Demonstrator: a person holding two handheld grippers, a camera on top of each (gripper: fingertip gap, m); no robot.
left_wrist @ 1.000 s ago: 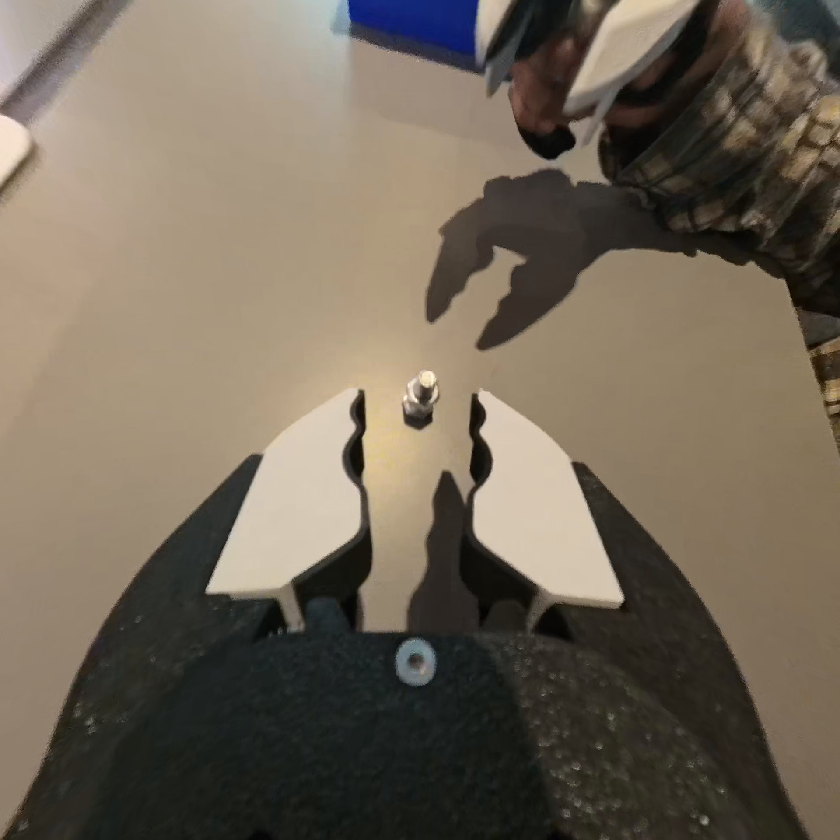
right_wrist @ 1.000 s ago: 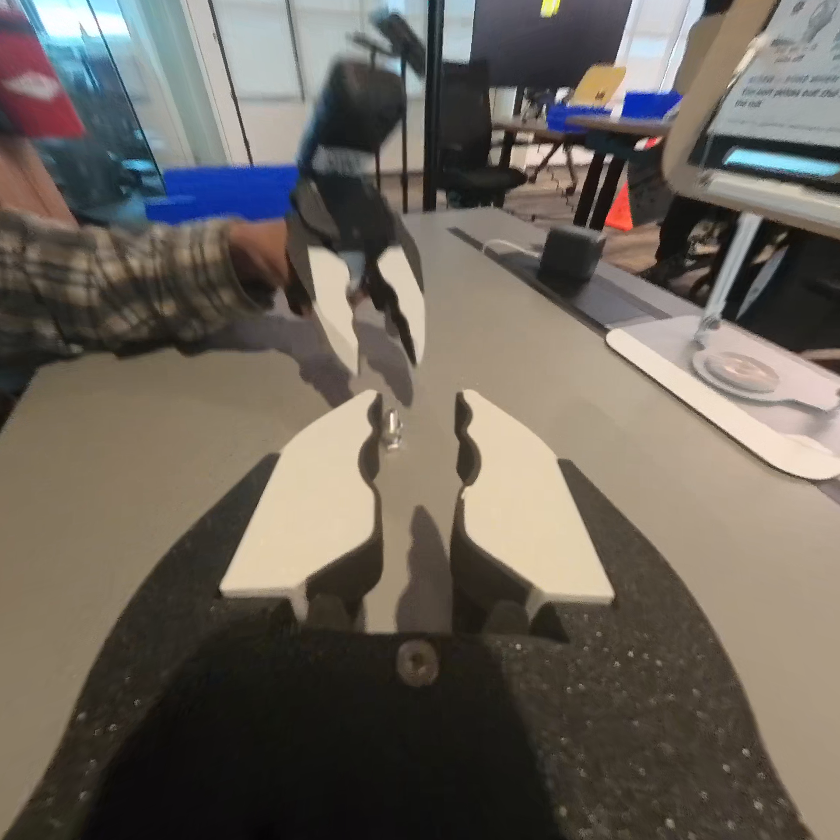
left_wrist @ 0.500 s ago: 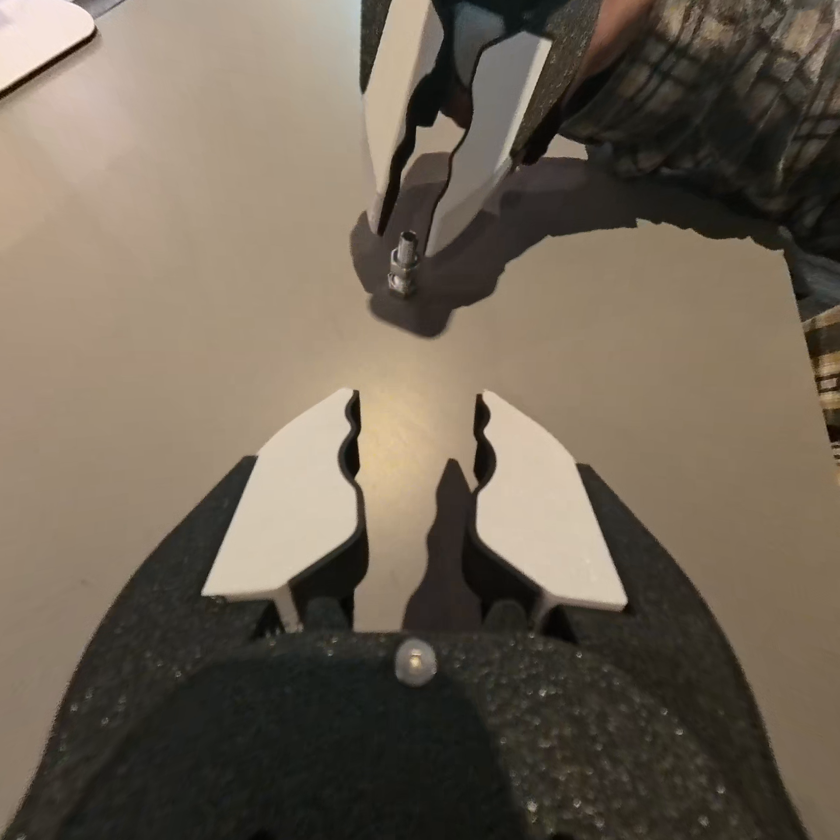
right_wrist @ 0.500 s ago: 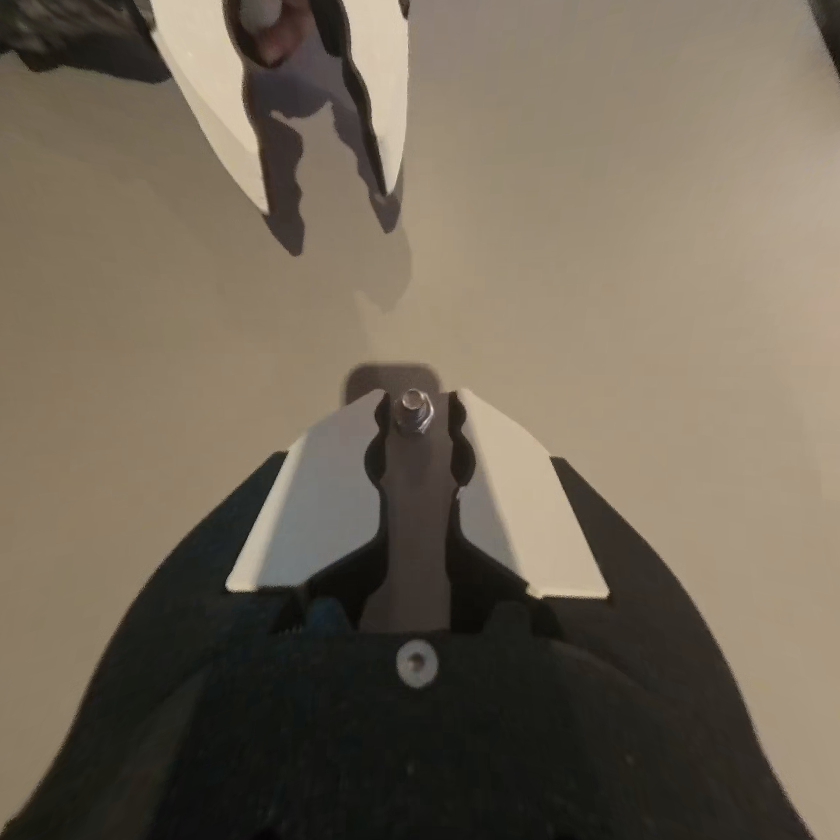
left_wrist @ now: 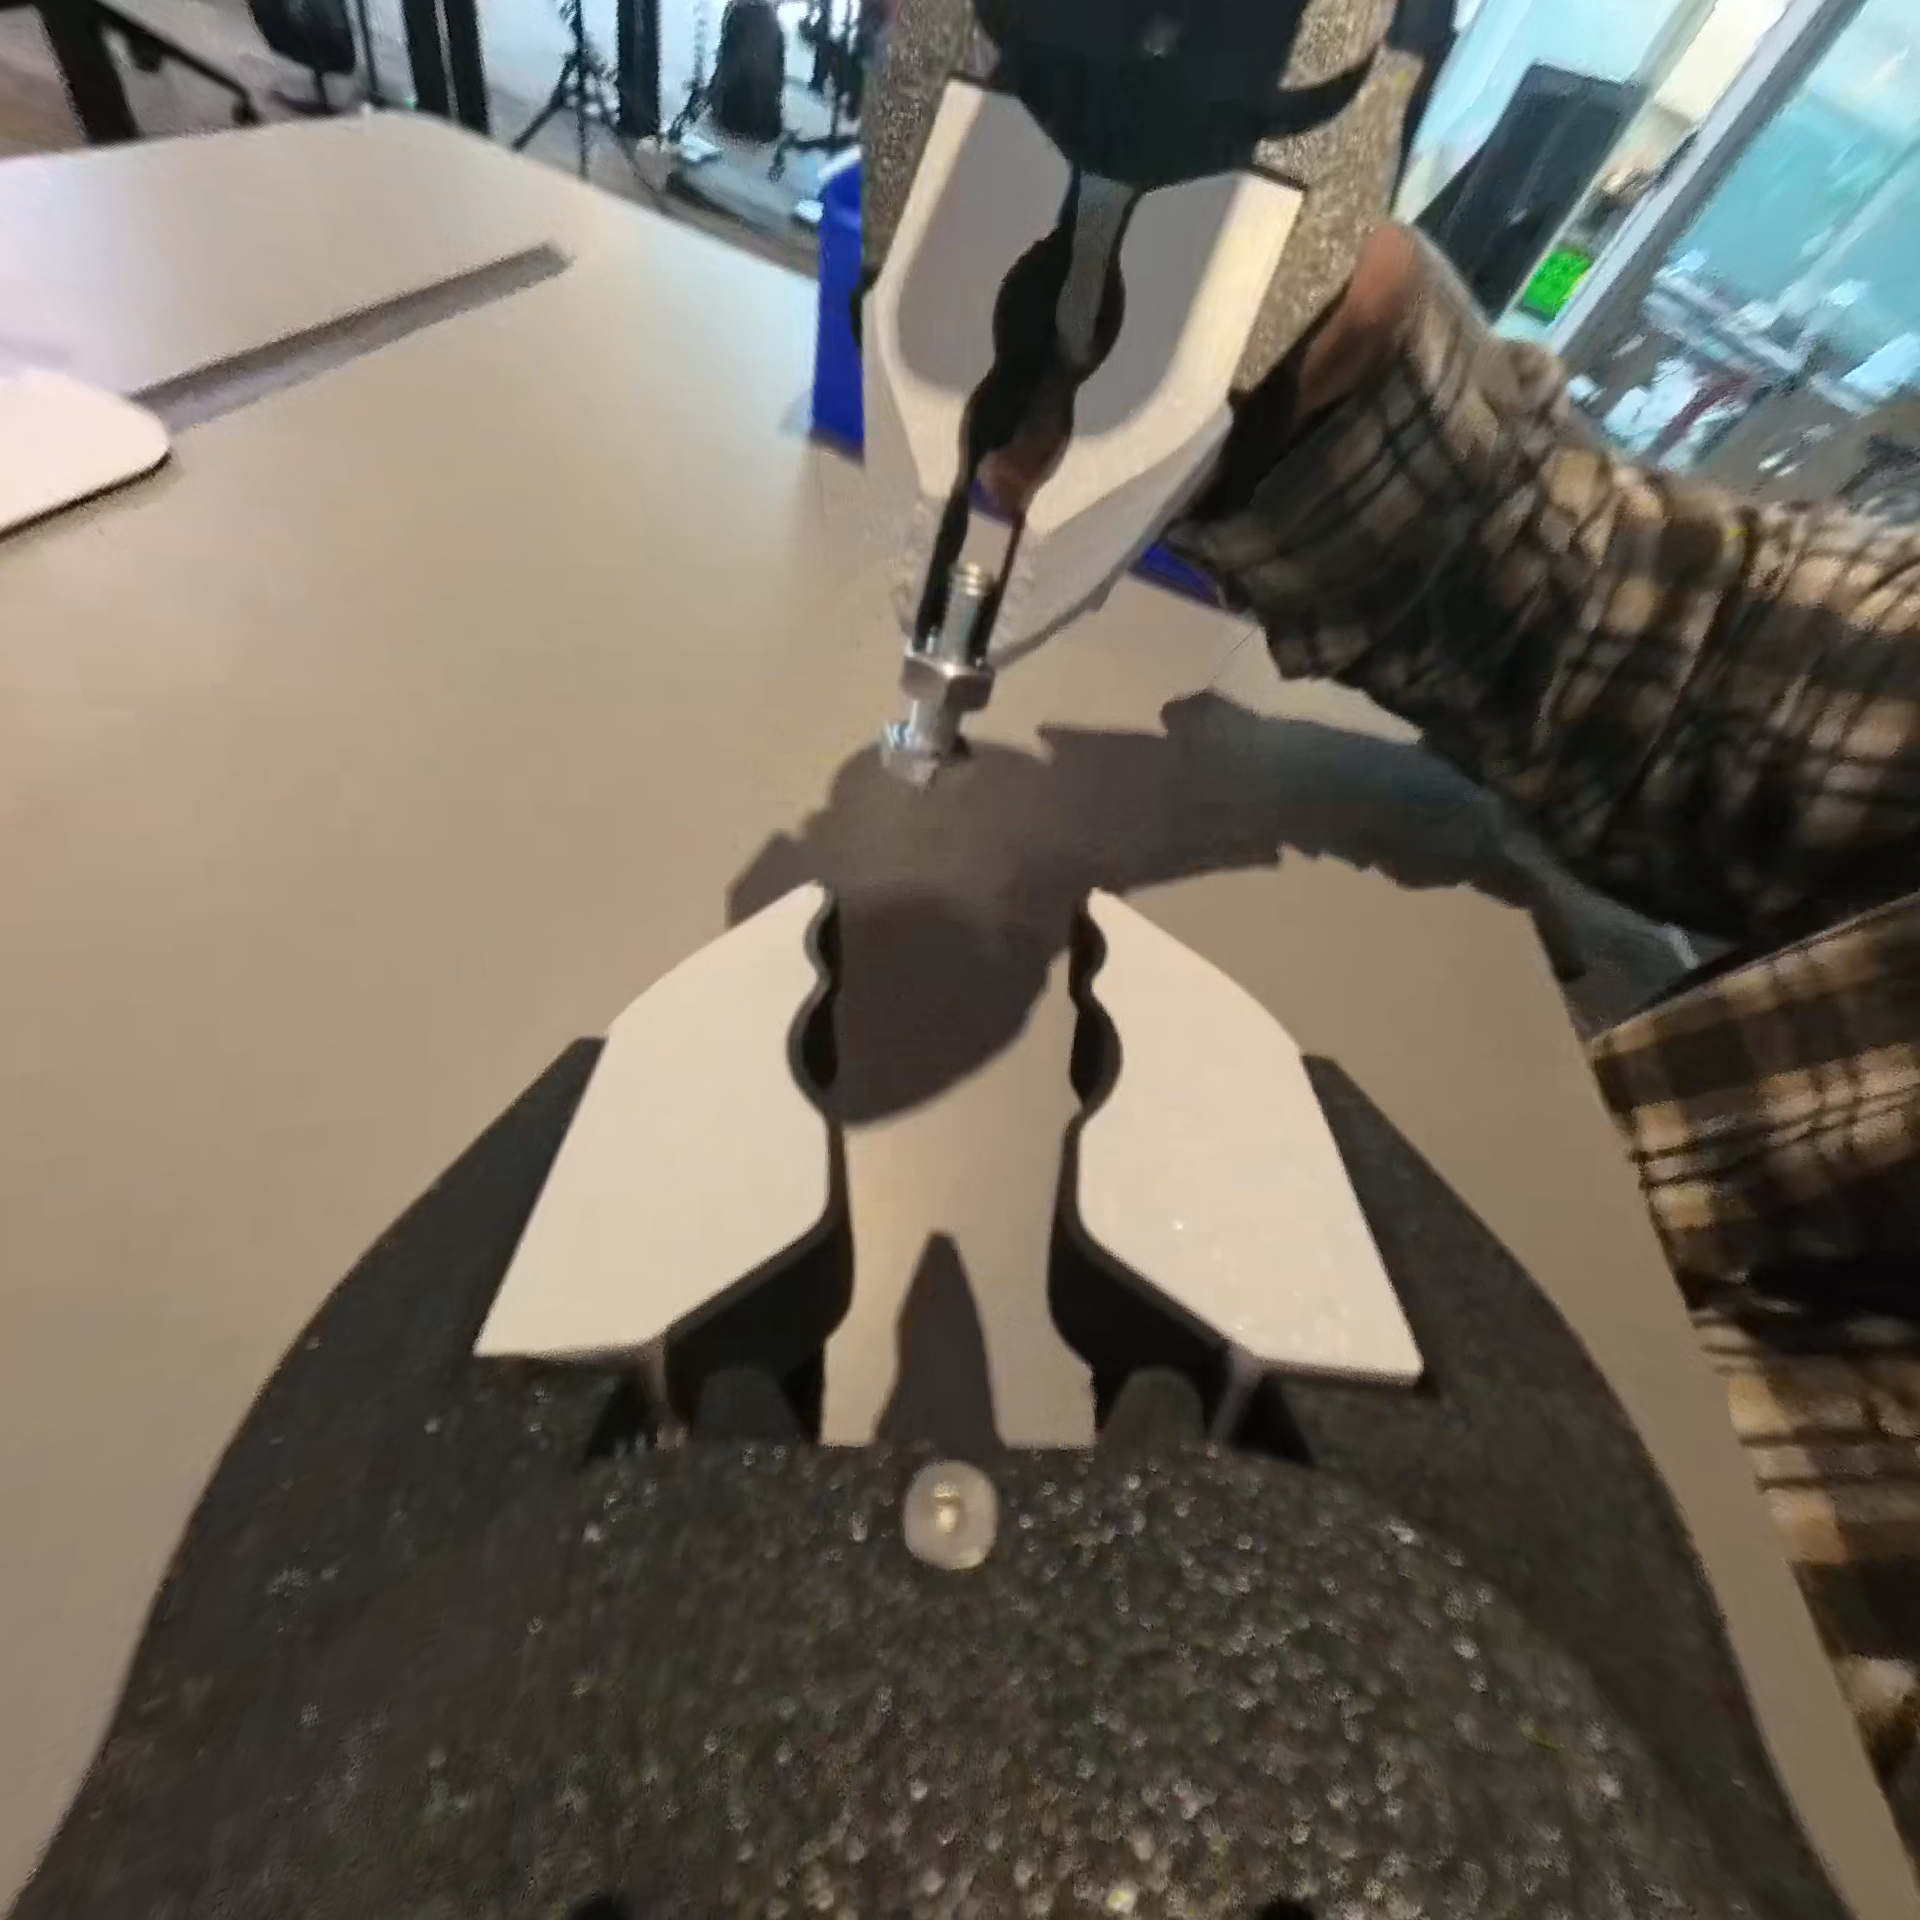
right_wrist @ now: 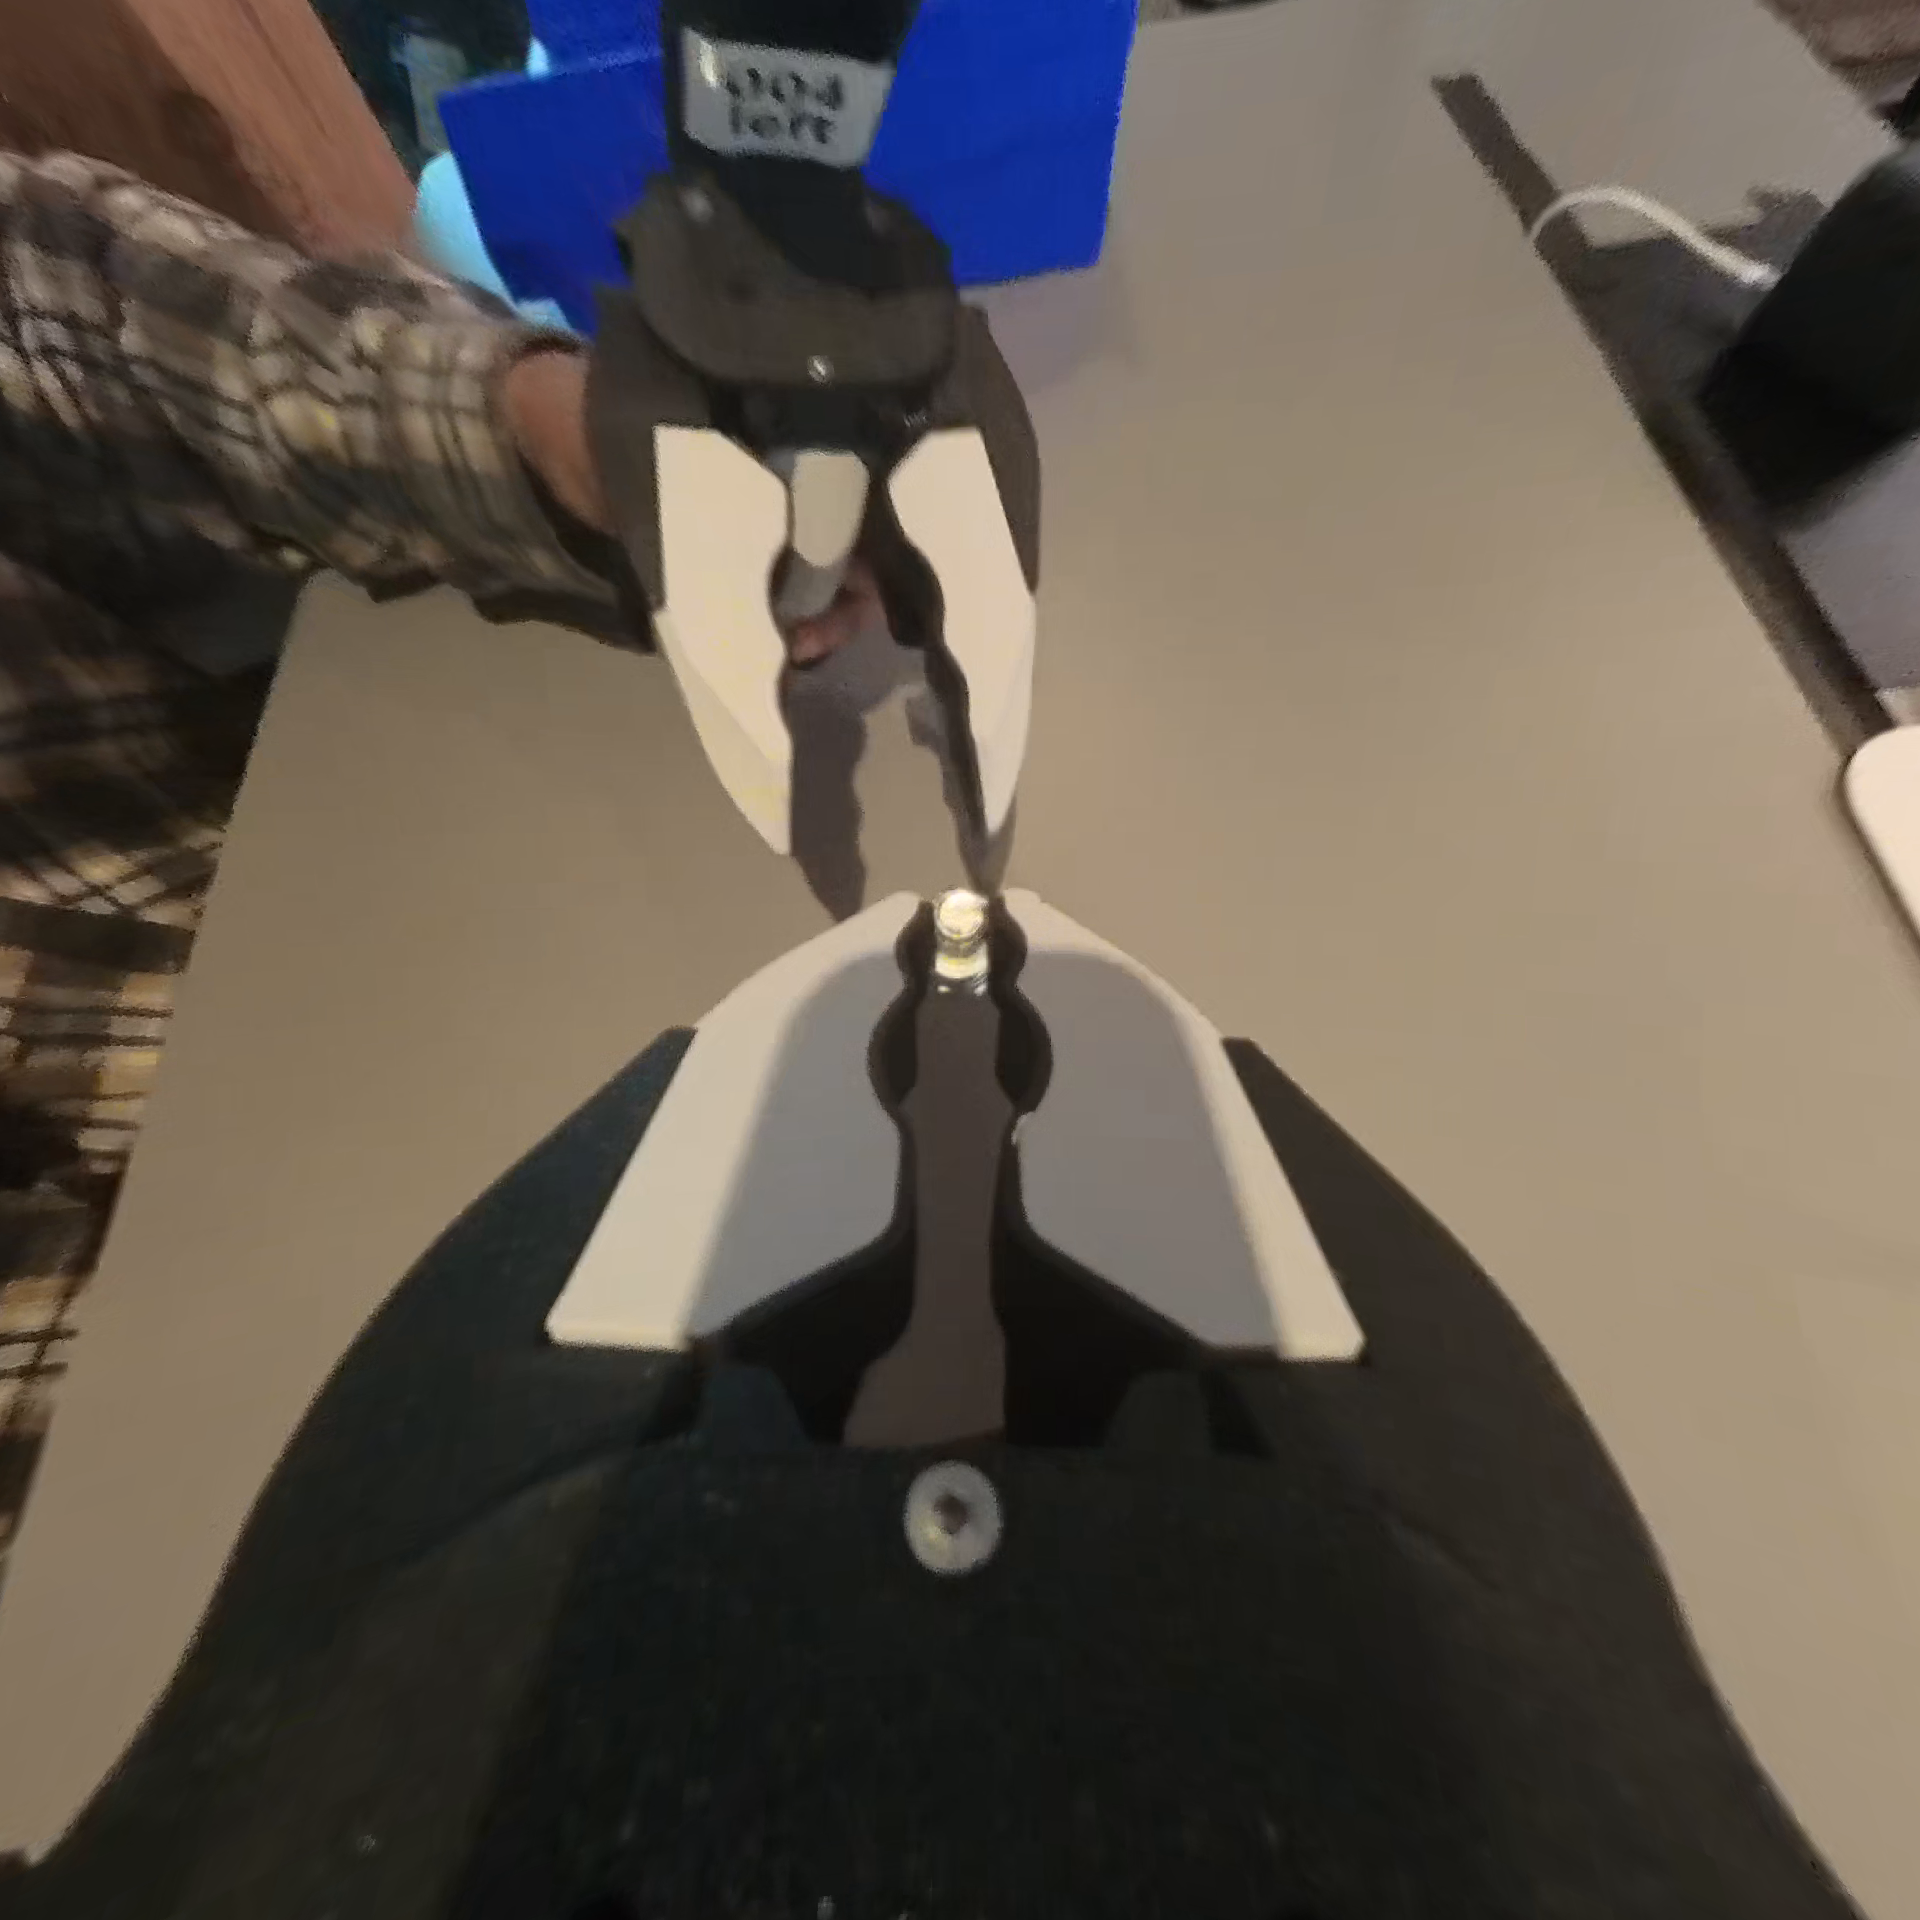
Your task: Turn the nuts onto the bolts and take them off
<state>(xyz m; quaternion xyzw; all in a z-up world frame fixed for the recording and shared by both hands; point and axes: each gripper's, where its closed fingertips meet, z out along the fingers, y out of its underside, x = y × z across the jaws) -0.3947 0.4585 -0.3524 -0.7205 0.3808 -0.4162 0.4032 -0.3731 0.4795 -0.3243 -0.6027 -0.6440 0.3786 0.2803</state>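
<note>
Centrally, bolt [left_wrist: 943, 665]: a short silver threaded bolt, tilted, its head [left_wrist: 914, 750] low against the grey tabletop [left_wrist: 416, 727], its threaded end up between the tips of the right tongs.
Nut [left_wrist: 948, 677]: a silver hex nut sits partway down the shaft, just under the tong tips.
Bolt from above: in the right wrist view the bolt [right_wrist: 960, 940] shows end-on in the notch at the tips; it is small and a little blurred.
Right tongs [left_wrist: 966, 613]: clenched on the bolt's upper shaft, pointing steeply down at the tabletop; from their own view [right_wrist: 960, 914] the white fingers [right_wrist: 790, 1101] nearly meet.
Right arm: a plaid sleeve [left_wrist: 1558, 582] reaches in from the right behind the tongs.
Left tongs [left_wrist: 951, 925]: released, fingers [left_wrist: 686, 1132] well apart, held low over the tabletop and aimed at the bolt, near it but not touching; in the right wrist view [right_wrist: 894, 842] they point down toward the bolt.
Left arm: a plaid sleeve [right_wrist: 260, 416] comes from the left.
Behind: a blue bin [right_wrist: 997, 177] stands at the far edge.
</note>
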